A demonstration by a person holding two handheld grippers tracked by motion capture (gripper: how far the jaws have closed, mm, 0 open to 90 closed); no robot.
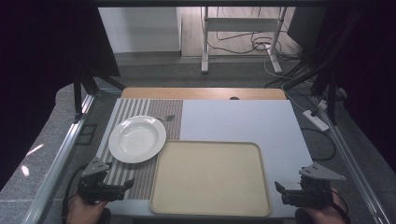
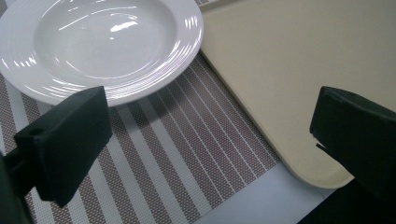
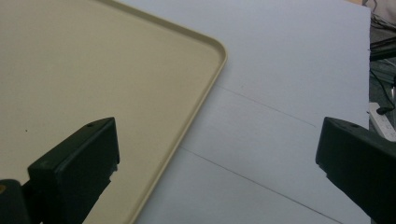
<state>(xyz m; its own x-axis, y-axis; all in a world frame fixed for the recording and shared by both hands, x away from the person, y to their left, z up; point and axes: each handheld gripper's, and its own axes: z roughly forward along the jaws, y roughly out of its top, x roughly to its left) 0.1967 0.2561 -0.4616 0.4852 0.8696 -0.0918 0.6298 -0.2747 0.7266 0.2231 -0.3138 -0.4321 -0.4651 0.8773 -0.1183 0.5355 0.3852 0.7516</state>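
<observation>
White porcelain catches the light at the left of the table: a deep plate (image 1: 137, 138) sits on a striped brown-and-white placemat (image 1: 140, 175), its right rim close to the left edge of the tray. Behind the plate, on the mat, lies a small piece of metal cutlery (image 1: 167, 118); too little of it shows to tell which kind.

At the near left corner, the left gripper (image 1: 122, 185) is held by the person's left hand (image 1: 83, 209) low over the mat's near end, pointing right toward the tray. In the left gripper view its two black jaws stand wide apart with nothing between them; the plate (image 2: 100, 46) lies just ahead of the left jaw, the striped mat (image 2: 182, 149) runs between them, and the tray's rounded near corner (image 2: 285, 88) sits under the right jaw.

A beige tray (image 1: 211, 177) with a raised rim lies in the middle, bare, on a pale grey sheet (image 1: 243, 119) covering the wooden table (image 1: 201, 93).

At the near right, the right gripper (image 1: 280, 191), in the person's right hand (image 1: 322, 213), hovers beside the tray's right edge, pointing left. In the right gripper view its jaws are likewise spread wide and hold nothing; the tray's far right corner (image 3: 116, 65) lies ahead of the left jaw, and the grey sheet (image 3: 289, 93) fills the gap toward the right jaw.

A white power strip (image 1: 316, 120) lies on the floor beyond the table's right side.
</observation>
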